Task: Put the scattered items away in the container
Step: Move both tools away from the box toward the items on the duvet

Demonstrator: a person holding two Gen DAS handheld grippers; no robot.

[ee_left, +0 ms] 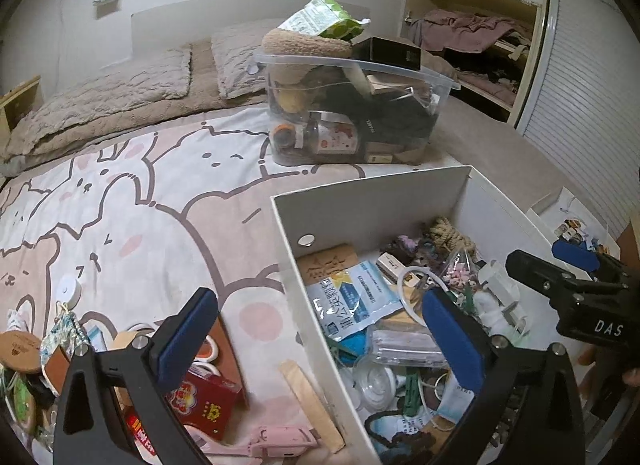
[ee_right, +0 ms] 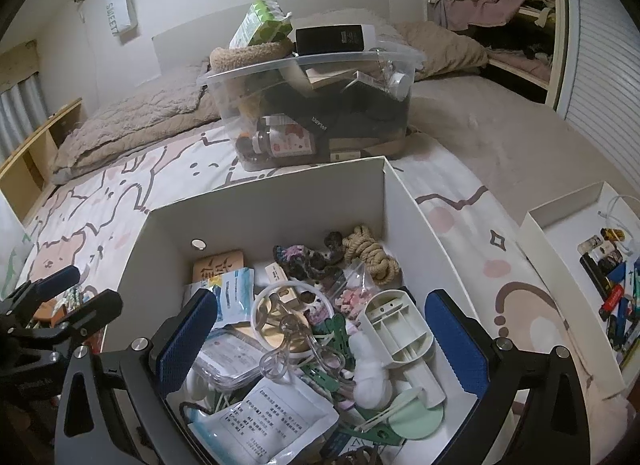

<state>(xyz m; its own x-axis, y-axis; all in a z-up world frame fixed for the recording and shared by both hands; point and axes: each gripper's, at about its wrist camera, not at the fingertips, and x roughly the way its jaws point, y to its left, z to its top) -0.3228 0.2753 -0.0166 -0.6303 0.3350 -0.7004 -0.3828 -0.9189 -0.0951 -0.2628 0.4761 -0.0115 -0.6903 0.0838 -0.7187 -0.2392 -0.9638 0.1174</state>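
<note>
Left wrist: left gripper (ee_left: 316,335) fingers apart over white box (ee_left: 288,249) wall, right gripper (ee_right: 322,339) likewise, clear bin (ee_left: 400,69) behind.

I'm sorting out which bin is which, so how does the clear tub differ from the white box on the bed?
The clear tub has see-through plastic walls; the white box has opaque, flat walls. The tub is heaped above its rim, with a green packet and black case on top; the box's contents lie well below its rim. The tub sits farther back toward the pillows, and the box nearer the grippers. Both are open-topped and stand on the bed.
</note>
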